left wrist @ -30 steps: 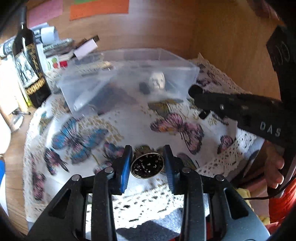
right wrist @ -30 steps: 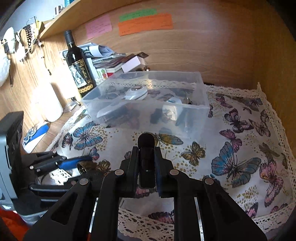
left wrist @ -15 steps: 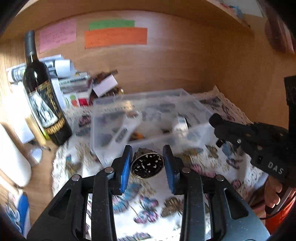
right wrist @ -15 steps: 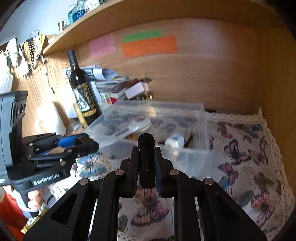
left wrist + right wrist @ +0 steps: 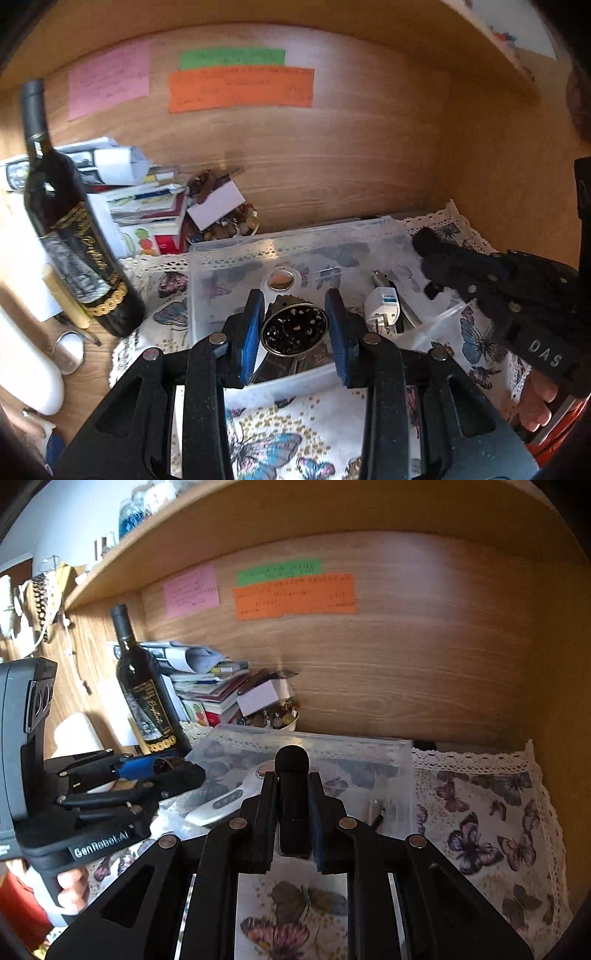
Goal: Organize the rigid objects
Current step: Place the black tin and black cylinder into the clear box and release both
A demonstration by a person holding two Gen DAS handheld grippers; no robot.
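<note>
Blue-padded left tool (image 5: 294,328) is clenched on a round dark disc (image 5: 294,329) with a brass rim, held edge to edge above the near part of the clear bin (image 5: 207,258). Risk: grip is only on the rim, so a tilt or knock on the bin wall could pop it out onto the butterfly cloth (image 5: 266,443). Release low, clear of the white plug adapter (image 5: 382,306). Your right tool (image 5: 291,814) is closed tight on a small black foam-tipped mic (image 5: 291,786), just before the bin's near wall; both tools converge, so they may collide. Wine bottle (image 5: 70,236) stands left, well apart.
</note>
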